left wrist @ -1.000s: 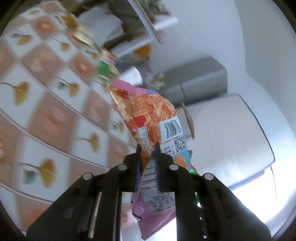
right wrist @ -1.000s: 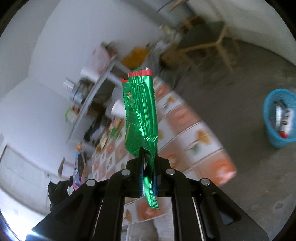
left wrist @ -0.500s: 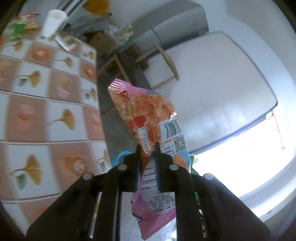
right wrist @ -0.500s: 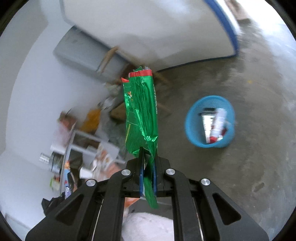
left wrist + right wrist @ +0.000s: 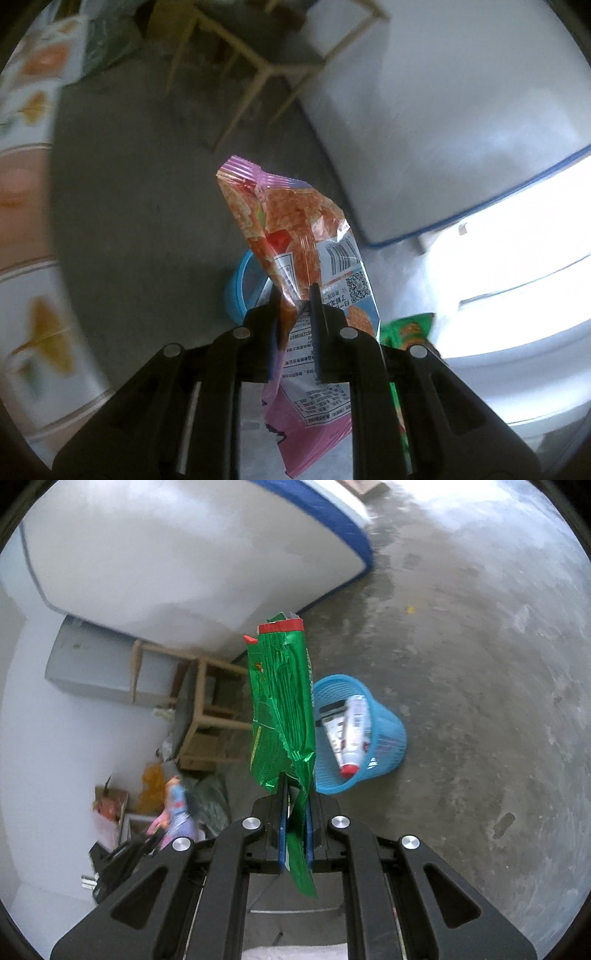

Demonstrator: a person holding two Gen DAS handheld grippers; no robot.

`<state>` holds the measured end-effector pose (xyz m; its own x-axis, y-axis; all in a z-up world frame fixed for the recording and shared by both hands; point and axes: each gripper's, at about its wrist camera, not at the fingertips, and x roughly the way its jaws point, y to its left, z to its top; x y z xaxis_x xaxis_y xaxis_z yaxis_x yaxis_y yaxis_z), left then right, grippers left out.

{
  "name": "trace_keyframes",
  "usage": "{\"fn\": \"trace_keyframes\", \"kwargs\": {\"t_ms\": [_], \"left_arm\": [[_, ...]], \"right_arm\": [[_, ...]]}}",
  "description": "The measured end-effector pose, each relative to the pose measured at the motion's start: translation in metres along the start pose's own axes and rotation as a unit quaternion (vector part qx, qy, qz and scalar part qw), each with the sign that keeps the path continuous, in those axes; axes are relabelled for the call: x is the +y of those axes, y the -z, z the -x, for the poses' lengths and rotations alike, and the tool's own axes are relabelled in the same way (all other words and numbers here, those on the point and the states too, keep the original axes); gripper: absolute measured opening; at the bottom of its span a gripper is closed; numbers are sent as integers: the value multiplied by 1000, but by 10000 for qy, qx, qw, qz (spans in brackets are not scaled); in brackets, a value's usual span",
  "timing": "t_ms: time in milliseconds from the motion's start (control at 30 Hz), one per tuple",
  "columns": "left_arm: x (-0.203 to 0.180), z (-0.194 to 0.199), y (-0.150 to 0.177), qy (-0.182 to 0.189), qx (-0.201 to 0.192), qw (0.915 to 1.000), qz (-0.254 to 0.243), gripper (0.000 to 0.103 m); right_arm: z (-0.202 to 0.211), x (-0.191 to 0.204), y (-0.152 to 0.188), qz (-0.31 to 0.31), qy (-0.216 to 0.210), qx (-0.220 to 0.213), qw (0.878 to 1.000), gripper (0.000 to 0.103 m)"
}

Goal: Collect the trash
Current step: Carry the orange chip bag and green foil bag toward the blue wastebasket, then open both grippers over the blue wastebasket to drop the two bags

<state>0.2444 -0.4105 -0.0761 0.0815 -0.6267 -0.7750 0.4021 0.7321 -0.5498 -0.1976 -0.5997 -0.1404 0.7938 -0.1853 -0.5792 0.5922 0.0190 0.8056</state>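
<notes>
Orange-and-white tiled cloth is covering the counter [image 5: 26, 206], which is running down the left edge of the left wrist view, blurred. Next to it, grey concrete floor [image 5: 140, 206] is spreading out, with a wooden chair [image 5: 258, 62] standing near the top. At the centre the left gripper [image 5: 293, 295] is clamping its jaws on a pink-and-orange snack wrapper [image 5: 295, 236], which is sticking up past the fingertips with its crimped pink end uppermost and its barcode side facing right; the rest is hanging down between the black fingers. Just behind the wrapper a blue basket [image 5: 236, 291] is showing on the floor, mostly hidden. To the right a white mattress with blue piping [image 5: 443, 129] is leaning against the wall, and a scrap of green packaging is peeking out beside the right finger.

In the right wrist view, a white wall is filling the left side, with a wooden stool [image 5: 207, 701] and some clutter on the floor below it. At the centre the right gripper [image 5: 295, 805] is pinching a green foil wrapper [image 5: 280, 709], jaws nearly closed on it; the wrapper is standing upright, its torn red strip at the top. Just right of it the blue basket [image 5: 388, 738] is sitting on the floor, already holding a white tube with a red cap [image 5: 351, 734]. Both wrappers are being held in the air, apart from the basket.
</notes>
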Motion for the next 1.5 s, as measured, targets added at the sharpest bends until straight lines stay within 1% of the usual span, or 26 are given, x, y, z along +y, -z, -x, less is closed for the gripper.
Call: {"fn": "trace_keyframes", "kwargs": {"t_ms": [100,200,233,333,400,467,500,533,567,600,633,700,733,767,800,833,933,967,1100,1167,1233,1267,1300,1333,1400,1500], "left_arm": [[-5,-45,-5,-282,161,9995,-50,13],[1,-68,-4,-481,221,9986,17,13],[3,-70,-5,-516,212,9984,32,13],[6,-71,-9,-630,66,9980,69,13],[13,-65,-17,-678,-41,9977,76,13],[20,-59,-24,-709,-108,9974,83,13],[24,-56,-26,-732,-139,9972,87,13],[27,-55,-29,-748,-166,9970,95,13],[31,-54,-30,-774,-190,9968,81,13],[33,-55,-30,-794,-195,9966,78,13],[34,-58,-32,-816,-186,9964,97,13],[37,-68,-31,-813,-98,9964,196,13],[35,-71,-35,-801,-64,9965,242,13],[35,-76,-34,-782,0,9966,272,13],[33,-82,-40,-775,26,9966,268,13],[32,-86,-42,-764,50,9967,264,13],[24,-104,-42,-593,215,9974,343,13],[19,-111,-41,-510,296,9974,412,13],[-2,-144,-44,-201,417,9973,570,13],[-9,-169,-43,-116,527,9960,705,19],[-10,-194,-37,-192,699,9949,695,49],[-8,-200,-34,-244,715,9949,675,54],[-9,-207,-30,-310,734,9946,664,62],[-7,-213,-27,-387,767,9940,670,67],[-4,-214,-21,-435,827,9925,785,68],[2,-196,-21,-401,832,9917,889,68]], "right_arm": [[-16,-13,-12,-173,-17,-53,9998,8],[-57,-23,-24,-322,-96,118,9994,8],[-70,-24,-26,-344,-104,207,9991,8],[-133,-26,-32,-449,-96,636,9969,8],[-176,-23,-33,-394,26,802,9960,9],[-219,-22,-35,-310,44,1054,9939,11],[-240,-24,-36,-260,184,1114,9933,11],[-263,-27,-37,-138,305,1242,9917,14],[-280,-30,-37,-80,364,1391,9896,28],[-297,-38,-35,-101,543,1538,9866,41],[-309,-46,-33,-160,724,1646,9836,43],[-323,-60,-29,-209,857,1896,9779,43],[-321,-64,-29,-186,904,1883,9778,44],[-316,-65,-29,-169,888,1826,9790,47],[-308,-66,-30,-156,794,1747,9813,54],[-294,-68,-33,-134,751,1630,9837,56],[-258,-73,-35,-36,673,1389,9880,57],[-239,-76,-35,-25,632,1314,9893,57],[-176,-94,-24,-46,665,1141,9912,57],[-142,-109,-15,-114,756,1096,9910,57],[-111,-126,-3,-171,965,1089,9892,57],[-101,-132,2,-166,1074,1121,9877,57],[-92,-139,7,-165,1201,1155,9859,57],[-84,-146,12,-190,1317,1197,9839,57],[-70,-162,19,-245,1545,1257,9796,57],[-51,-171,24,-290,1722,1162,9778,57]]}}
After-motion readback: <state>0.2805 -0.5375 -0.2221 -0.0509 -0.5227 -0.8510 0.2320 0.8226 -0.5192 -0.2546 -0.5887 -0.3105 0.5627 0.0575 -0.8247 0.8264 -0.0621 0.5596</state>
